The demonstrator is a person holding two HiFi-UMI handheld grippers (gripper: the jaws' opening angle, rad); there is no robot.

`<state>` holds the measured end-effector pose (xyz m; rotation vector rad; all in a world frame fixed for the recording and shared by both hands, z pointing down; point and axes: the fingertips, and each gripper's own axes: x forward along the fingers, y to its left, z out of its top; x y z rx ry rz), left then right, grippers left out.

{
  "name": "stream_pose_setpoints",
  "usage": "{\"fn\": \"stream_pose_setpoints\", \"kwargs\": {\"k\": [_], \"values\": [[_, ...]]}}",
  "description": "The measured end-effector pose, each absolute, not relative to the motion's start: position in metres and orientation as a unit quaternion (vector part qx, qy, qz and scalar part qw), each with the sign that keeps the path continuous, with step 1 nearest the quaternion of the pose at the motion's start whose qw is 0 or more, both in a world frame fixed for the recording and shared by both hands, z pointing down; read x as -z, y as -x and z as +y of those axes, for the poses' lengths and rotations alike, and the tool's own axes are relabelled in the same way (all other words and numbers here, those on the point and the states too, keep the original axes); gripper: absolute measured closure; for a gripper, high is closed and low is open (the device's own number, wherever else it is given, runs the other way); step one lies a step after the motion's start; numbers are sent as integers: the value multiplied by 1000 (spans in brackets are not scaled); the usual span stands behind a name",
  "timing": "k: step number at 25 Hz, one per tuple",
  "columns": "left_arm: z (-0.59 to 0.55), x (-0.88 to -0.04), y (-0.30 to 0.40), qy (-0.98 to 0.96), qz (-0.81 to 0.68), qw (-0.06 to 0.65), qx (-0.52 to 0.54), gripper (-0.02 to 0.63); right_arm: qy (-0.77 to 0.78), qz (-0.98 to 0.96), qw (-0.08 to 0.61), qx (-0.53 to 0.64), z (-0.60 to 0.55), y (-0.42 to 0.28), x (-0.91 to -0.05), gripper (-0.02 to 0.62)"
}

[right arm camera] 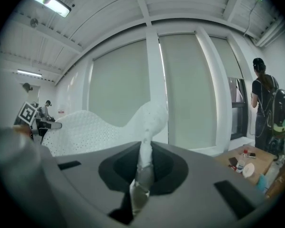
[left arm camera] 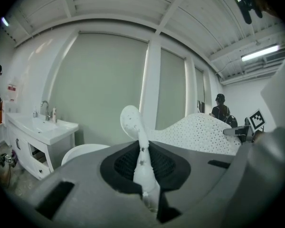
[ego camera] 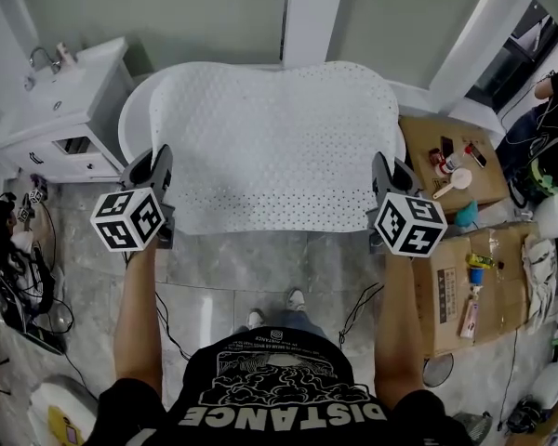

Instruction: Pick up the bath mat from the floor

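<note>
Seen from above, a person holds a white, hole-dotted rubber bath mat (ego camera: 274, 142) spread out almost flat in the air, clear of the grey tiled floor (ego camera: 223, 282). The mat hangs above a white oval bathtub (ego camera: 133, 119) and hides most of it. The left gripper (ego camera: 161, 170) is clamped on the mat's near left edge, with a fold of white rubber pinched between its jaws. The right gripper (ego camera: 383, 170) grips the near right edge the same way. Whether the mat's far edge touches the tub cannot be told.

The lift looks nearly complete. To do it well, both clamps should hold firm, both hands should be level with each other, and the mat should be gently taut so that no edge sags or slips.
</note>
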<state>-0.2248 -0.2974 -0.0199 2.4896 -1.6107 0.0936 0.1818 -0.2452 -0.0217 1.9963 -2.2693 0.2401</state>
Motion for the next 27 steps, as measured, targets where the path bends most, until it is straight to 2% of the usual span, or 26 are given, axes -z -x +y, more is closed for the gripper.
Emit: {"fn": "stream_pose_setpoints", "kwargs": {"k": [10, 27], "values": [[-311, 29, 215, -831, -552, 61, -43, 571, -651, -755, 45, -62, -266, -189, 31, 571], [-314, 35, 216, -830, -553, 58, -41, 571, -652, -755, 34, -56, -268, -195, 43, 571]]}}
